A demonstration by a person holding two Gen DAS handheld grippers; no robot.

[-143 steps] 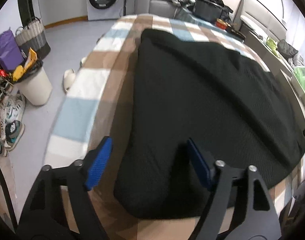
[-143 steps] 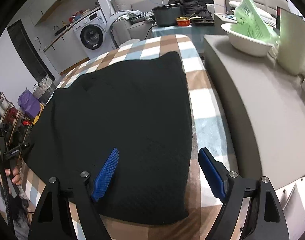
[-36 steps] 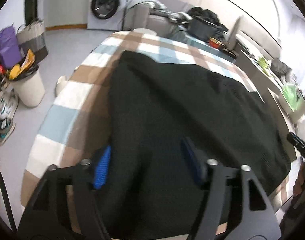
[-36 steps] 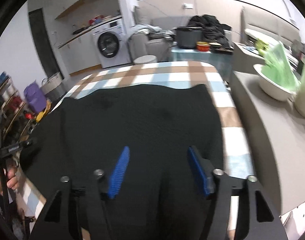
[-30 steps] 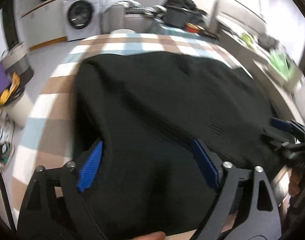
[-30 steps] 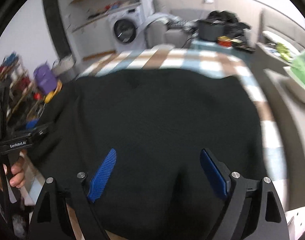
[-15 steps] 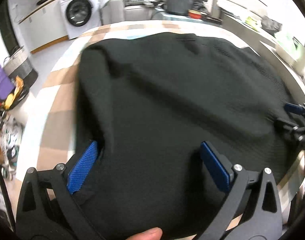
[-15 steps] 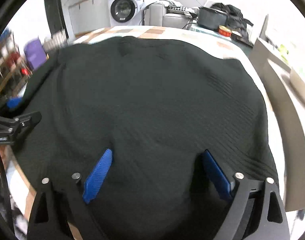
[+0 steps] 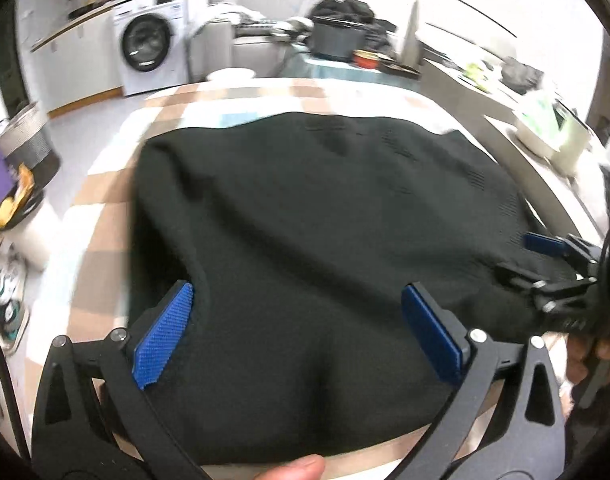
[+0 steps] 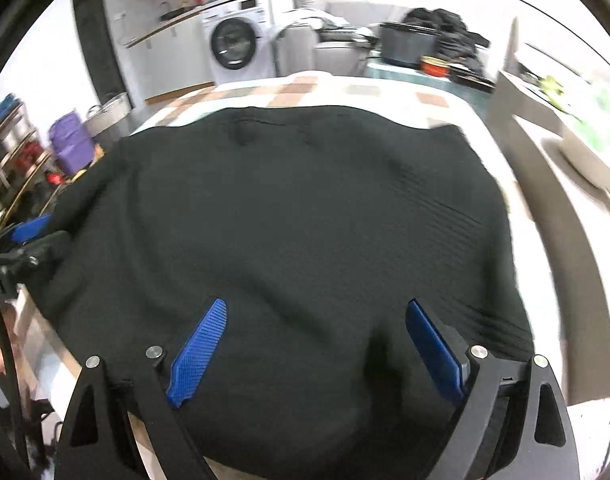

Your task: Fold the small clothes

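Across the checked tablecloth (image 9: 105, 184) we're now spreading the black garment (image 9: 313, 216) flatter than seconds ago, left gripper (image 9: 301, 328) and right gripper (image 10: 317, 348) both gaping wide, holding nothing, readying a fold.

Garment (image 9: 325, 220) lies spread on checked table (image 9: 105, 184), covering most of it. Left gripper (image 9: 297, 332) and right gripper (image 10: 317, 348) sit over its near edge. Washing machine (image 10: 237, 46) stands beyond the table's far-left end.

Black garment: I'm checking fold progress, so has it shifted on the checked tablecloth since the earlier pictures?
Yes. The black garment now lies bunched toward the near edge, baring more checked tablecloth at the far end, on the washing machine side.
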